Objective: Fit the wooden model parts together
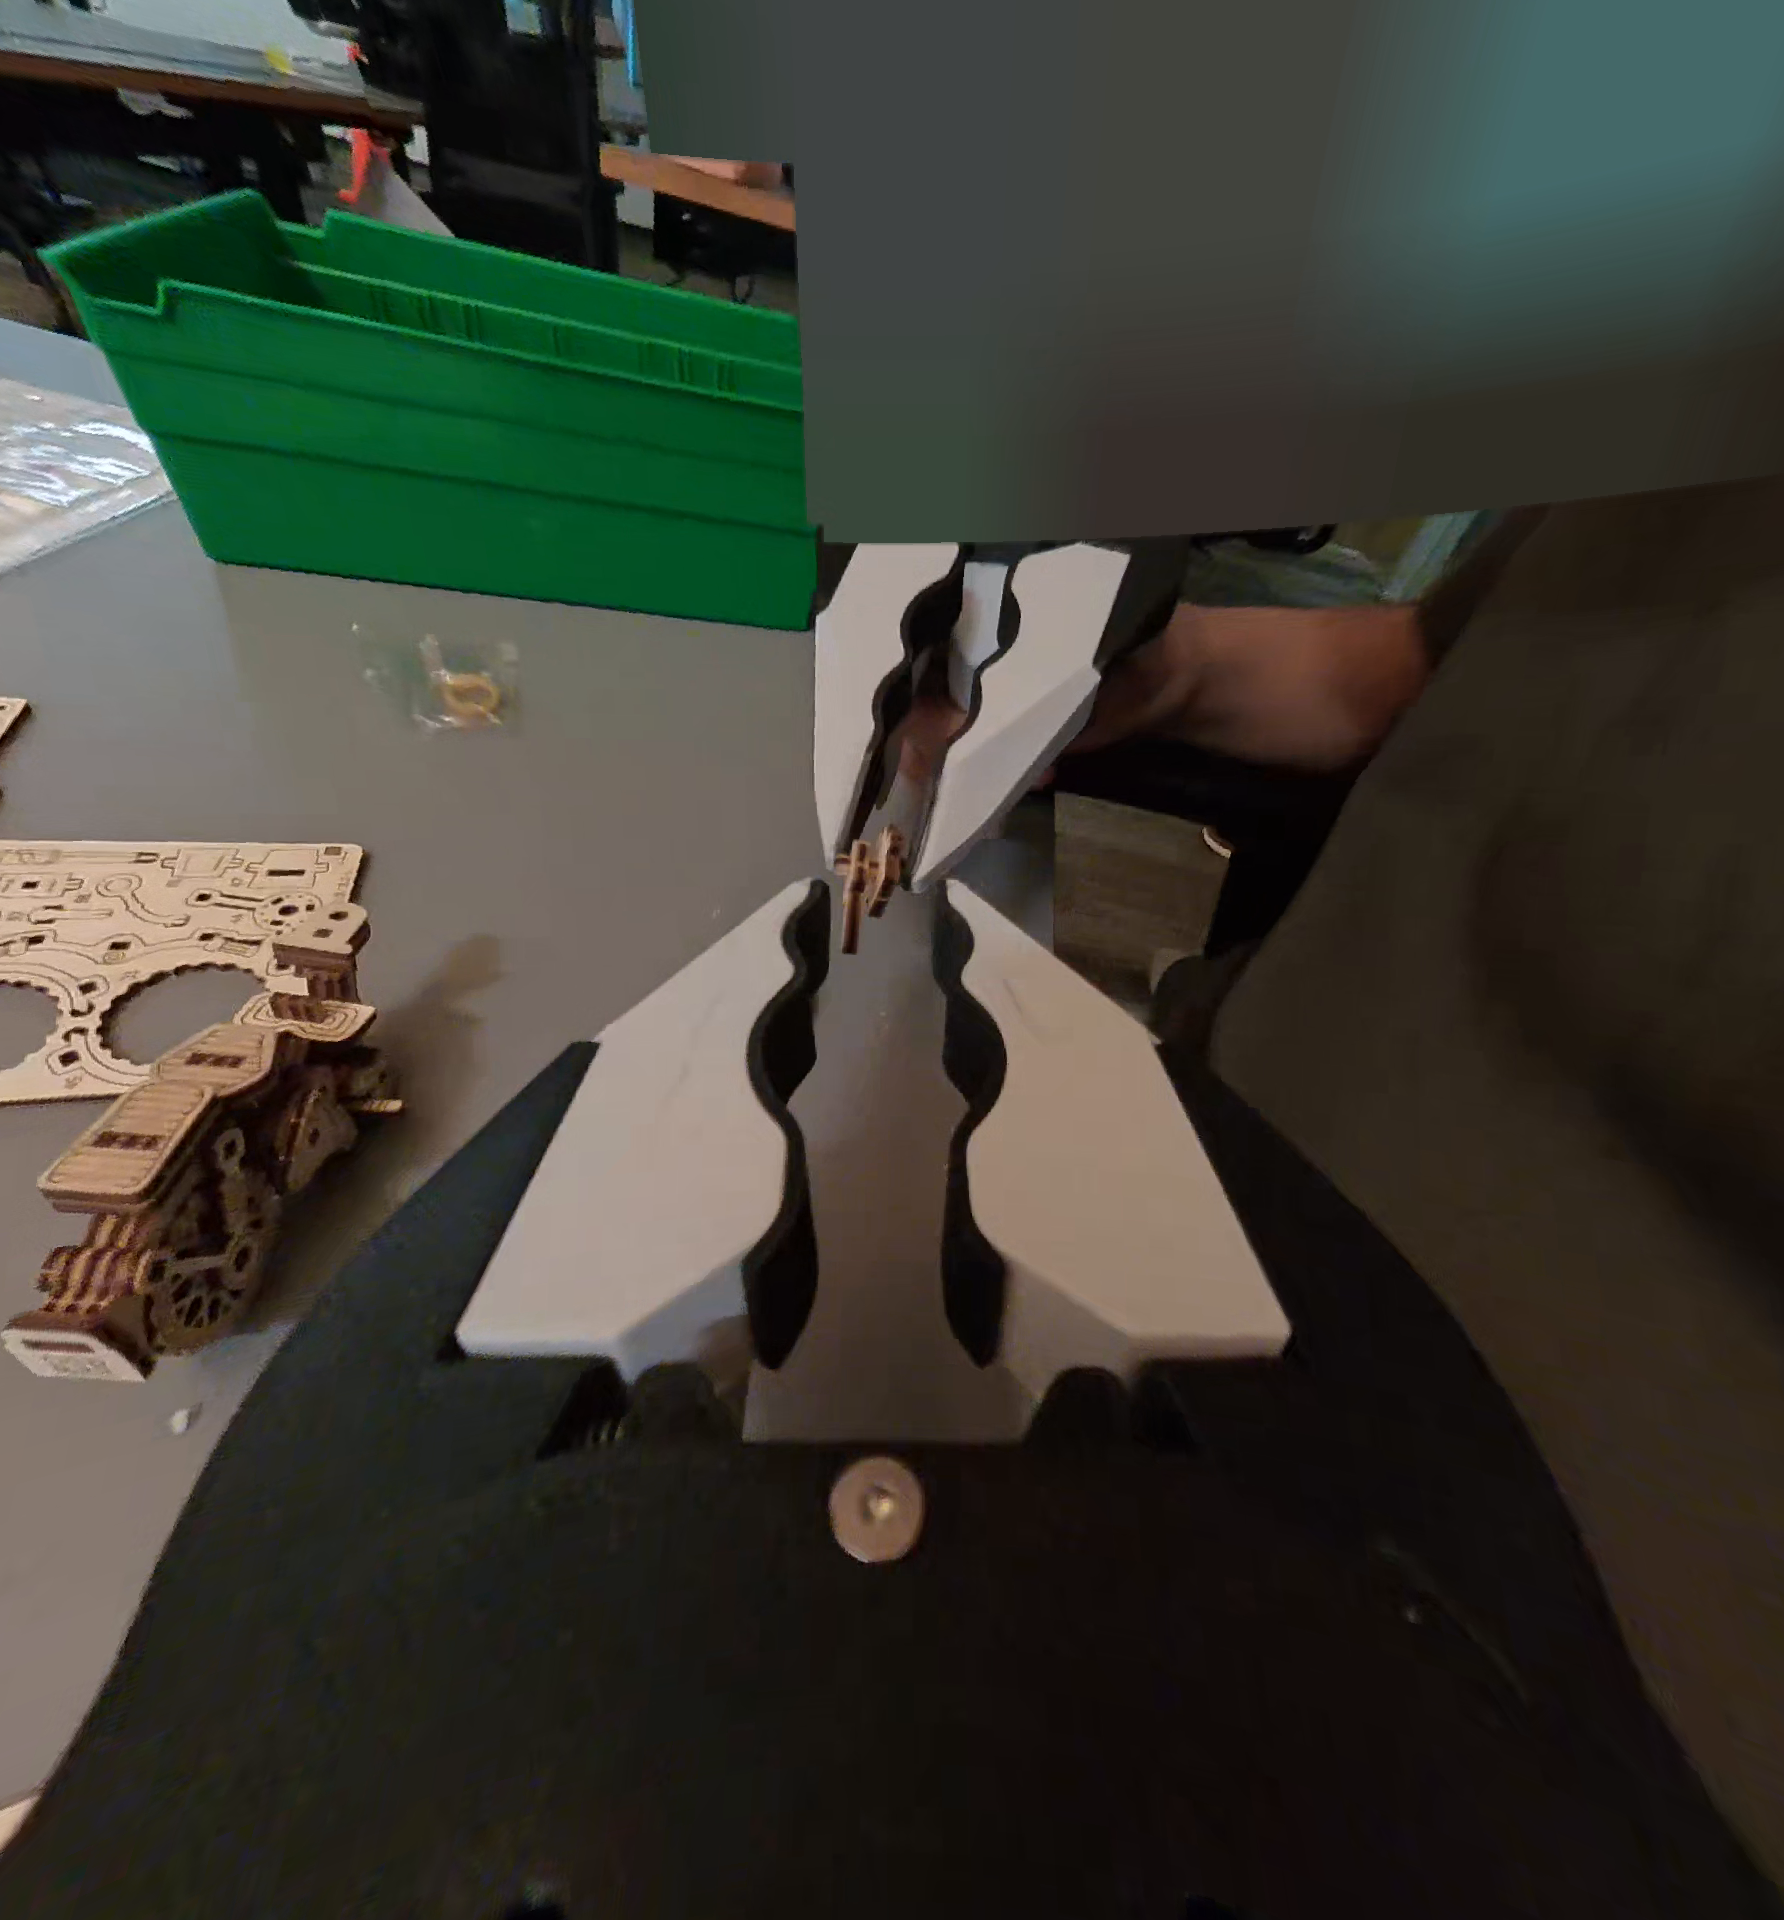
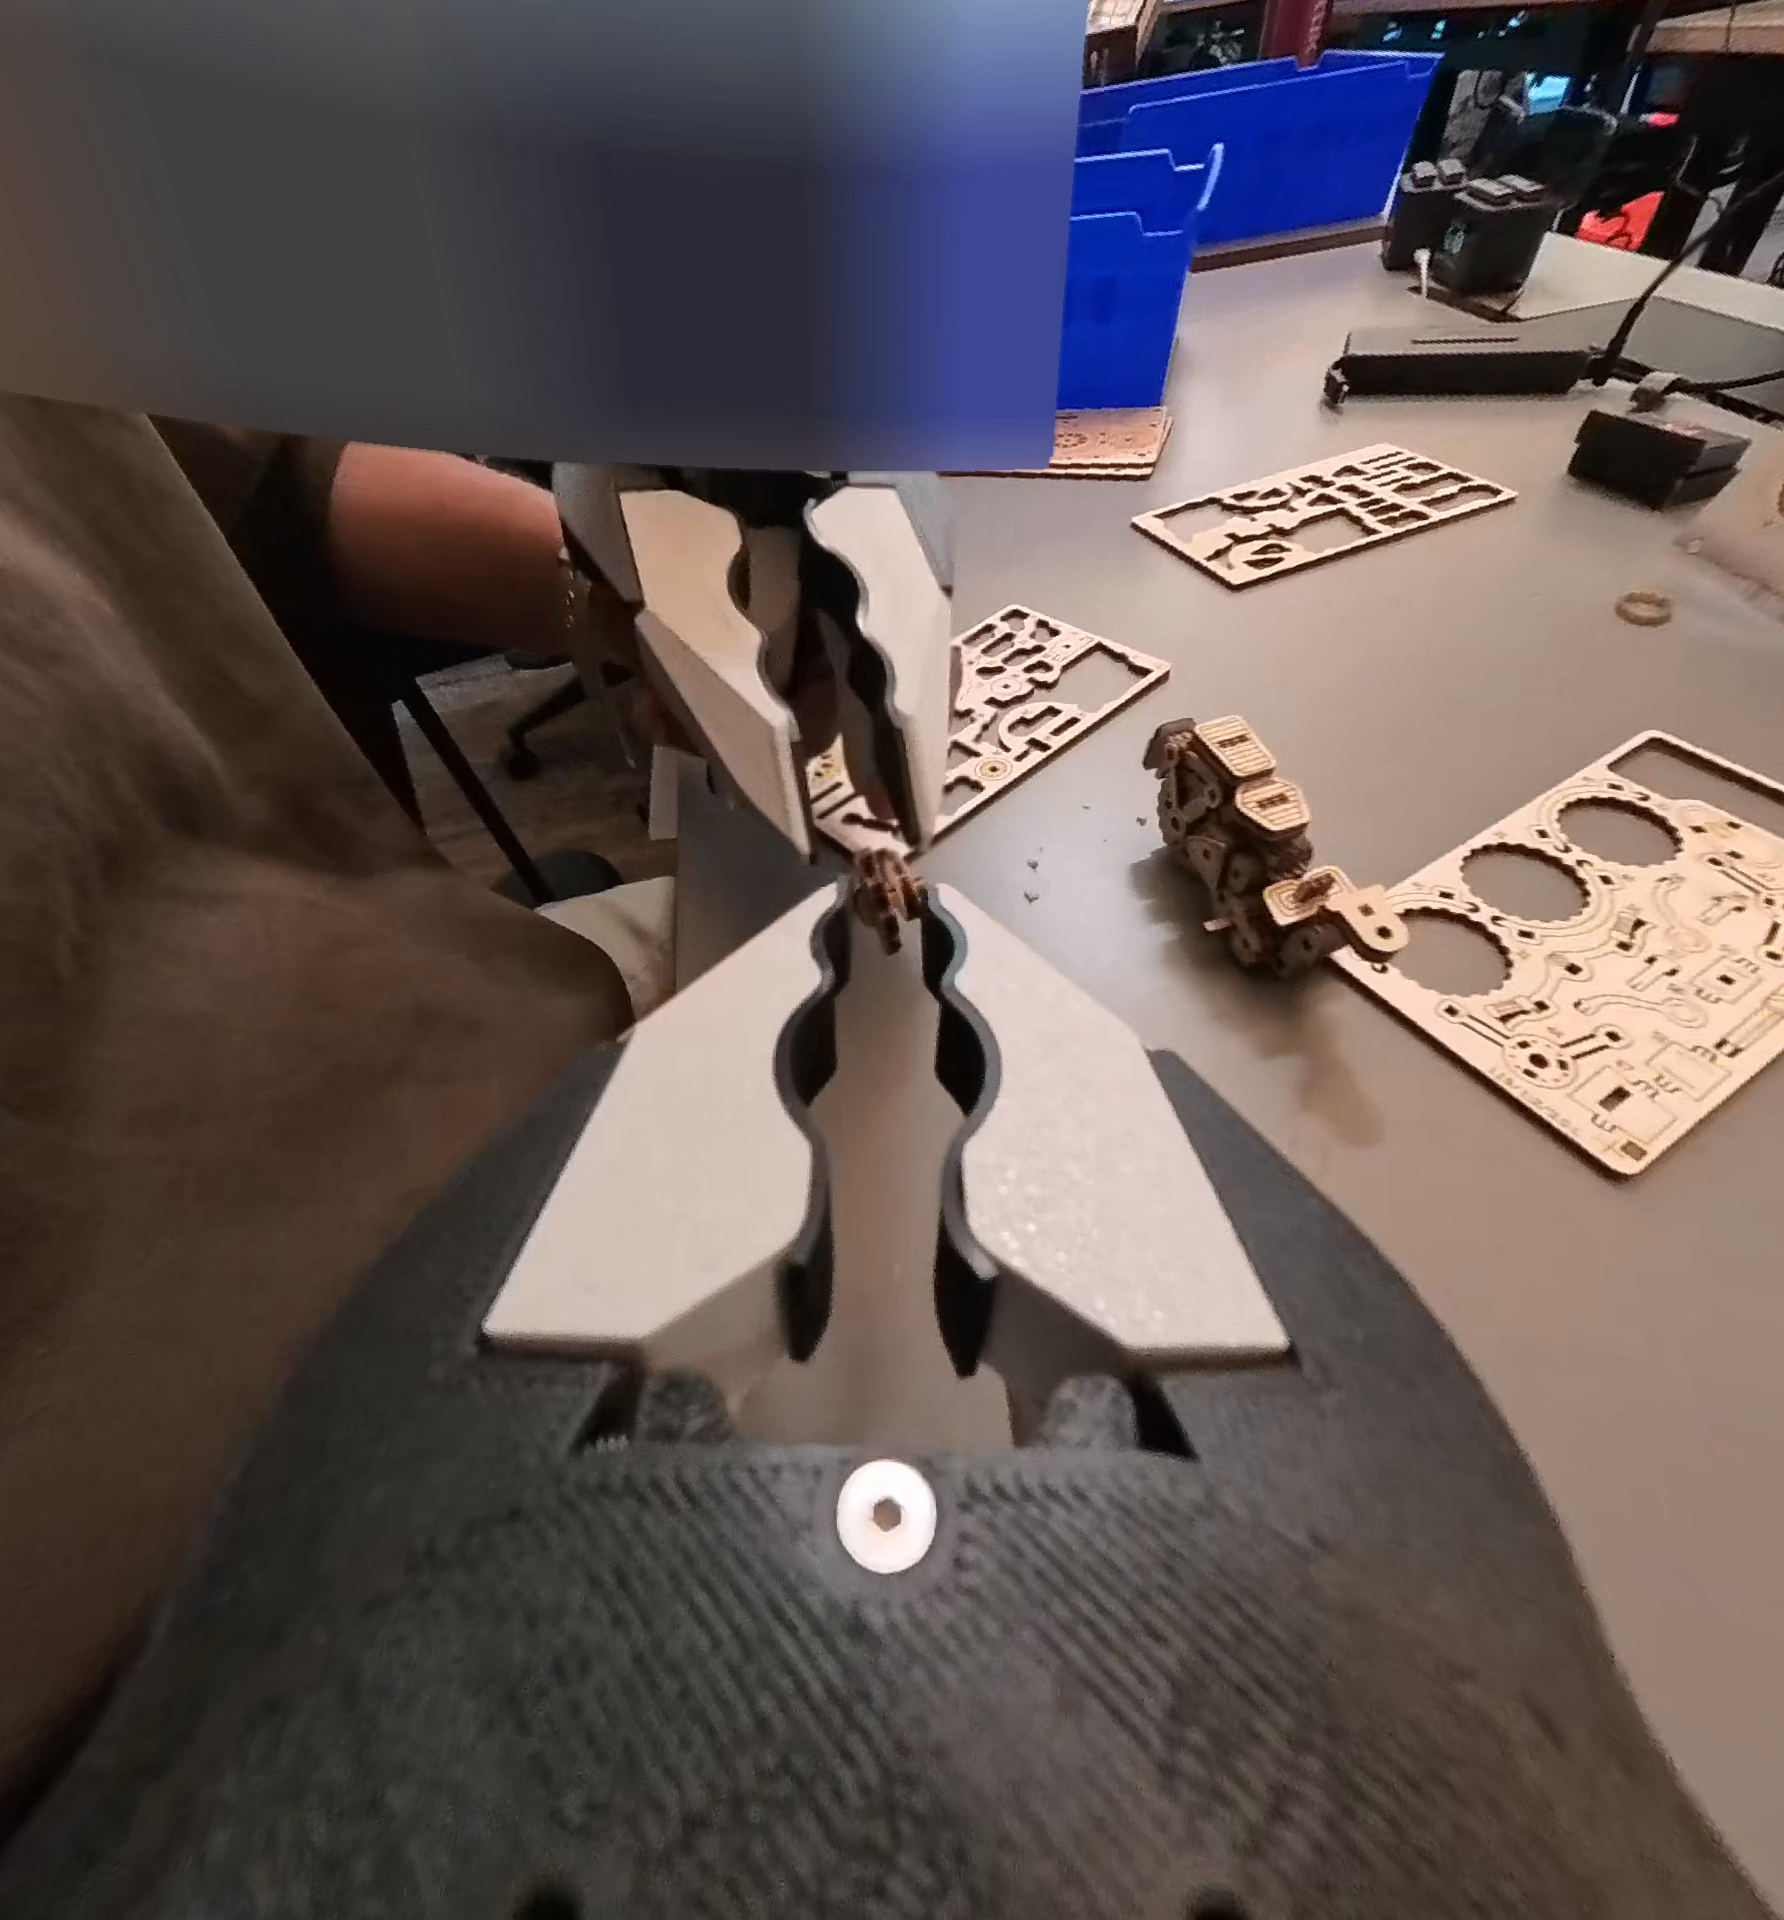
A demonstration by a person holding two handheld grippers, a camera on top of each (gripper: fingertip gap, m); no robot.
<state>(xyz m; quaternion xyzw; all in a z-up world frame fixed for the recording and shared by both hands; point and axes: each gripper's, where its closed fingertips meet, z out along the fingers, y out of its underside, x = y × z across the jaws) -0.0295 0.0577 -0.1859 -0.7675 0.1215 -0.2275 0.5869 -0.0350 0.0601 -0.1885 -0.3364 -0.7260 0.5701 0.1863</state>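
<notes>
A small wooden gear-like part sits between my right gripper's fingertips, which are shut on it above the grey table's near edge. In the left wrist view the right gripper comes down from above with the part hanging from its tips. My left gripper is open, its tips on either side of the part with gaps showing. In the right wrist view it points in from above. A partly built wooden model lies on the table, also seen in the right wrist view.
Laser-cut wooden sheets lie beside the model, with more sheets farther back. A green bin and blue bins stand behind. A small clear bag lies on the grey table. A person's arm is close behind the grippers. The tips of both grippers are at nearly the same place.
</notes>
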